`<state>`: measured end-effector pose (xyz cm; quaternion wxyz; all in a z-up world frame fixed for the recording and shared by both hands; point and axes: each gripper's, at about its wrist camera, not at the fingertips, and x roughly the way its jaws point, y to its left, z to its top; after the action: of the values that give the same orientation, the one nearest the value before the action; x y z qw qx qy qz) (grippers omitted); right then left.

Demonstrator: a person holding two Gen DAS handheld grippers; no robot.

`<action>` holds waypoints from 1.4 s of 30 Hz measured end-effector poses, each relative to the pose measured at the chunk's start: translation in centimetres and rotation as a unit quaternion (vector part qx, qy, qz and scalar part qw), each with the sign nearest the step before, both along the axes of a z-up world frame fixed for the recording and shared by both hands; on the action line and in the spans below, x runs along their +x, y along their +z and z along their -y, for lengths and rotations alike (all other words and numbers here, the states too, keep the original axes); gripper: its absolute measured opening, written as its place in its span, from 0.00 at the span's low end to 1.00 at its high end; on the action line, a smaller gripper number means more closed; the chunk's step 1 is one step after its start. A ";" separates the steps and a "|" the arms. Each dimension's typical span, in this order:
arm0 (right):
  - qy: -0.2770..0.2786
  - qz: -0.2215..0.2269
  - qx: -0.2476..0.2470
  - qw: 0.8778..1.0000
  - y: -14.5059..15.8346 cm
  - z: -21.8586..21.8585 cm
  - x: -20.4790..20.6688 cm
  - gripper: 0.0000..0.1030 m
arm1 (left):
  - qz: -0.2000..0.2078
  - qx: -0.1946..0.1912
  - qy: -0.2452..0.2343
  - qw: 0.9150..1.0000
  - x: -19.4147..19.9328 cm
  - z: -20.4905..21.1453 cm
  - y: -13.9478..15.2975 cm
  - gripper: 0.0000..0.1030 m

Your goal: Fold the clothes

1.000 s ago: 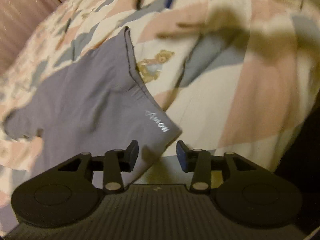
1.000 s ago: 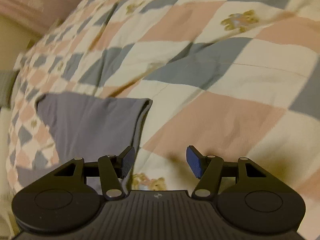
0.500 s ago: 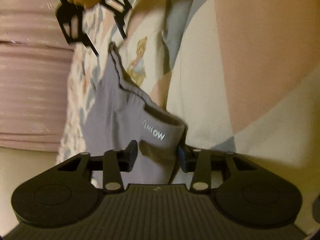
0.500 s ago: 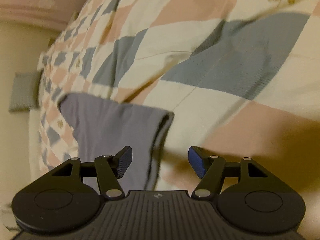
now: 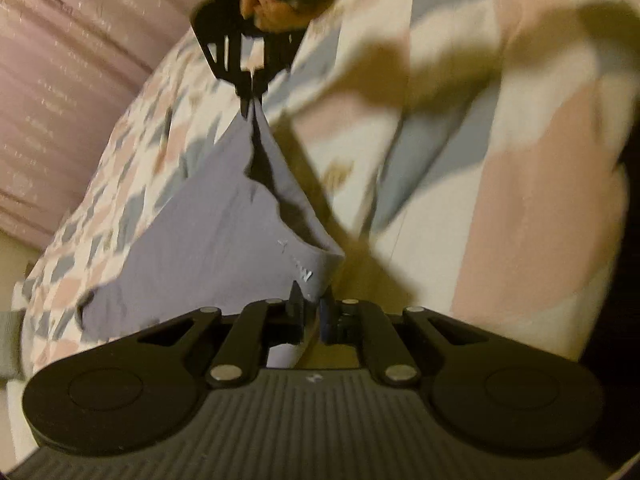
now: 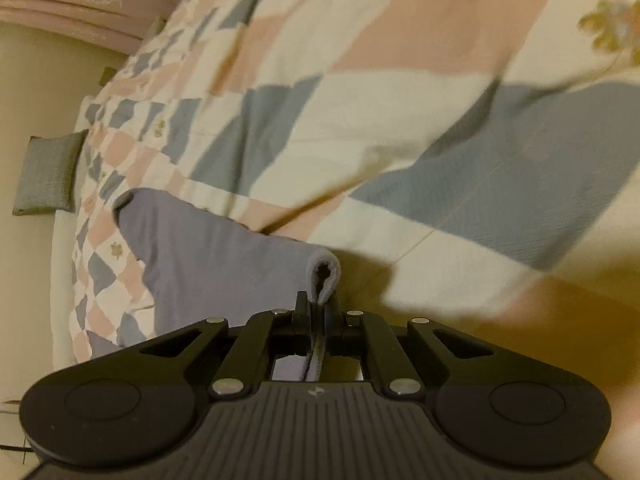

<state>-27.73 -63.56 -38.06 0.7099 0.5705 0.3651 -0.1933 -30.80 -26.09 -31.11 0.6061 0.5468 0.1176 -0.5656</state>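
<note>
A grey-lilac garment point(image 5: 208, 240) with white lettering on its band lies on a checked quilt. My left gripper point(image 5: 311, 308) is shut on the band's near corner. My right gripper point(image 6: 318, 312) is shut on the band's other corner, whose folded edge point(image 6: 324, 276) sticks up between the fingers. In the left wrist view the right gripper point(image 5: 250, 100) hangs above, pinching the cloth, and the band stretches between both grippers, lifted off the quilt. The rest of the garment point(image 6: 208, 264) trails down onto the bed.
The quilt point(image 5: 500, 160) in pink, cream and blue-grey checks covers the bed. A pink padded headboard point(image 5: 60, 92) stands at the left. A grey cushion point(image 6: 48, 172) sits at the bed's far edge beside a cream wall.
Both grippers were open a second ago. Both have shut on the band's corners and lifted it, stretching the cloth between them.
</note>
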 end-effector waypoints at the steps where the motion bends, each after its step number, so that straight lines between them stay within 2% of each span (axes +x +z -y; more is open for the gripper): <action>1: -0.004 0.000 -0.002 1.000 0.6 0.3 -1.0 0.05 | -0.011 -0.008 -0.006 1.000 -0.7 0.3 0.8 0.04; 5: -0.022 -0.012 -0.019 1.000 2.6 1.9 -5.1 0.05 | -0.056 -0.034 -0.030 0.997 -4.7 1.8 2.9 0.04; 10: -0.036 -0.055 -0.056 0.996 4.2 3.6 -10.1 0.04 | -0.098 -0.045 -0.087 0.990 -10.6 3.7 3.2 0.03; 13: -0.035 -0.079 -0.082 0.993 5.0 4.4 -12.9 0.04 | -0.129 -0.048 -0.102 0.985 -13.4 5.1 3.0 0.03; 17: -0.015 -0.116 -0.118 0.986 5.8 5.3 -16.2 0.04 | -0.156 -0.054 -0.135 0.977 -17.4 6.6 2.8 0.03; 22: -0.013 -0.161 -0.157 0.974 6.4 6.1 -20.3 0.04 | -0.165 -0.034 -0.143 0.975 -21.6 8.4 0.5 0.05; 23: -0.016 -0.166 -0.160 0.973 6.2 6.2 -21.0 0.04 | -0.161 -0.020 -0.140 0.977 -22.4 8.9 -0.6 0.09; 24: -0.017 -0.170 -0.162 0.972 5.9 6.2 -21.4 0.04 | -0.160 -0.009 -0.135 0.978 -22.7 9.1 -1.6 0.17; 28: -0.014 -0.190 -0.165 0.968 3.5 5.9 -20.9 0.06 | -0.172 -0.006 -0.070 0.983 -19.0 8.4 -0.7 0.29; 29: -0.014 -0.202 -0.167 0.965 2.8 5.7 -20.5 0.11 | -0.175 -0.006 -0.053 0.983 -18.1 8.2 -0.5 0.35; 30: -0.014 -0.214 -0.170 0.962 2.1 5.5 -20.1 0.32 | -0.178 -0.005 -0.037 0.983 -17.1 8.0 -0.3 0.37; 31: -0.019 -0.214 -0.181 0.960 2.6 5.1 -20.1 0.43 | -0.181 -0.005 -0.020 0.983 -16.2 7.8 -0.1 0.38; 32: -0.026 -0.214 -0.193 0.957 3.2 4.7 -20.1 0.61 | -0.184 -0.004 -0.004 0.983 -15.3 7.7 0.1 0.38; 37: -0.056 -0.213 -0.252 0.942 5.9 2.7 -20.4 0.61 | -0.198 -0.001 0.079 0.977 -10.6 6.7 1.1 0.37; 40: -0.043 -0.155 -0.263 0.951 8.6 -1.0 -21.3 0.61 | -0.204 0.002 0.130 0.970 -7.7 6.1 1.7 0.36; 42: -0.011 -0.129 -0.254 0.958 8.9 -4.3 -21.7 0.55 | -0.175 0.023 0.203 0.963 -3.8 4.6 0.0 0.35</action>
<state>-49.47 -59.27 -29.17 0.7762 0.3454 0.3863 -0.3592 -34.62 -30.69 -31.10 0.6657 0.4176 0.3431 -0.5145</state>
